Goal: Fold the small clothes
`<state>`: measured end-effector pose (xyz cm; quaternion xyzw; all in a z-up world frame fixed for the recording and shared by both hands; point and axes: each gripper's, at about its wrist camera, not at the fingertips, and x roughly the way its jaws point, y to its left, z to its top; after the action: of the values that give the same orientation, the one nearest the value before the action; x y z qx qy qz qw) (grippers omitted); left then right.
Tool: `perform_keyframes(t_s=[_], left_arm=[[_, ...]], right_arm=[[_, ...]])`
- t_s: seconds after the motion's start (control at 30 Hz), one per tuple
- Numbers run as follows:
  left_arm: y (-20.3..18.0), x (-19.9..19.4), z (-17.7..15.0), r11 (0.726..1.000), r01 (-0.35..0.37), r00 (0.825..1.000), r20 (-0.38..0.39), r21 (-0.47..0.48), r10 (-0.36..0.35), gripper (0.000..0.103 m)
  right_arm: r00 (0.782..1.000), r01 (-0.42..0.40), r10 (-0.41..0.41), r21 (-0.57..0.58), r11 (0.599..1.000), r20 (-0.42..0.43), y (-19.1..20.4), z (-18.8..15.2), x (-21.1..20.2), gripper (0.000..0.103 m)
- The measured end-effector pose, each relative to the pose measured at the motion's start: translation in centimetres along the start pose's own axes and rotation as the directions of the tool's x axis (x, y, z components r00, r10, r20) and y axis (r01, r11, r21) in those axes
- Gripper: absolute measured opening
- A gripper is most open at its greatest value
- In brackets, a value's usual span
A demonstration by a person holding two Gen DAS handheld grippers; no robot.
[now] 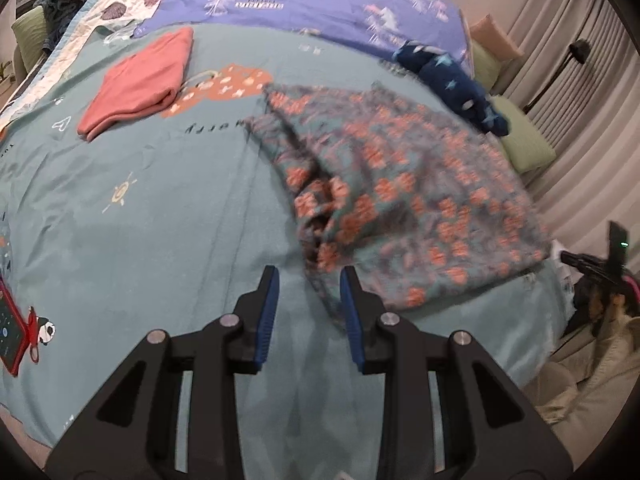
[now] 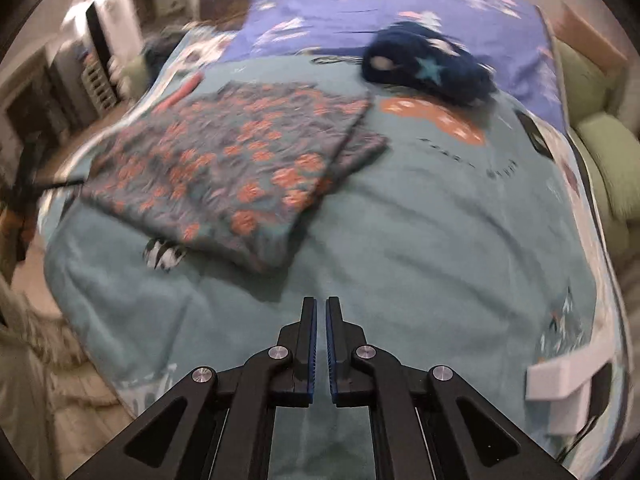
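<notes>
Two covers dress the bed: a teal sheet [image 1: 168,208] with small printed motifs spreads over the near part, and a purple one [image 1: 304,0] with white tree shapes lies across the far end. Pale pleated curtains [image 1: 560,60] hang along one side of the room, green pillows [image 1: 524,144] sit wedged at that edge of the mattress, and in the right wrist view blurred shelving shows beyond the opposite side. Three small garments lie on the sheet. The largest, a grey-blue flowered garment [image 1: 400,184], is spread near the front edge with one side doubled over itself. A pink garment [image 1: 140,84] lies folded well apart from it, toward the far left in the left wrist view. A dark blue starred garment [image 2: 424,68] sits bunched where the two covers meet. Both grippers tilt downward over bare teal sheet. The left gripper [image 1: 308,276] has its jaws partly apart with nothing between the blue pads, its right finger just in front of the flowered garment's near corner. The right gripper [image 2: 321,304] has its jaws drawn almost together on nothing, near the flowered garment but clear of it.
</notes>
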<state>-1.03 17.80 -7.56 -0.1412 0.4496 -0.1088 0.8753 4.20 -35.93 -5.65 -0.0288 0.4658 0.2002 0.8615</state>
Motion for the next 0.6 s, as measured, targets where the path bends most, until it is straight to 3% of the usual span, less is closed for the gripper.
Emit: perform_keyframes(t_s=[0.07,0.13,0.27,0.4,0.43,0.47,0.5,0.57,0.6], left_arm=[[-0.2,-1.1,0.1,0.998,0.067,0.997,0.039,-0.009,-0.067,0.043],[-0.5,-1.5,0.2,0.997,0.081,0.995,0.06,-0.007,-0.08,0.056],[-1.2,-0.2,1.4,0.997,0.078,0.995,0.057,0.022,-0.08,0.058],[0.1,2.7,3.0,0.992,0.121,0.993,0.024,-0.039,-0.12,0.058],[0.3,3.4,3.0,0.991,0.124,0.992,0.006,-0.054,-0.124,0.049],[0.4,3.9,2.7,0.988,0.144,0.989,-0.008,-0.059,-0.145,0.016],[0.3,4.0,2.3,0.985,0.167,0.986,-0.015,-0.048,-0.168,0.002],[-0.1,2.8,1.3,0.97,0.238,0.971,0.026,-0.044,-0.237,0.004],[-0.6,1.3,0.6,0.947,0.319,0.946,0.065,-0.015,-0.318,0.004]], right_arm=[[0.998,-0.055,0.051,0.071,0.996,0.045,-0.8,0.6,0.0,0.016],[0.994,-0.085,0.077,0.118,0.989,0.077,-1.1,1.5,0.4,0.02],[0.99,-0.119,0.111,0.098,0.988,0.089,1.1,3.6,1.6,0.02],[0.985,-0.136,0.132,0.037,0.99,0.109,4.4,5.4,1.6,0.027],[0.983,-0.144,0.14,0.027,0.989,0.117,5.1,5.7,1.5,0.028],[0.981,-0.155,0.152,0.014,0.988,0.12,6.1,5.9,1.5,0.03],[0.98,-0.161,0.159,0.004,0.987,0.118,6.6,6.1,1.7,0.033],[0.981,-0.164,0.165,-0.021,0.986,0.104,8.0,6.2,2.1,0.038],[0.983,-0.159,0.161,-0.035,0.987,0.088,8.6,6.3,2.5,0.041]])
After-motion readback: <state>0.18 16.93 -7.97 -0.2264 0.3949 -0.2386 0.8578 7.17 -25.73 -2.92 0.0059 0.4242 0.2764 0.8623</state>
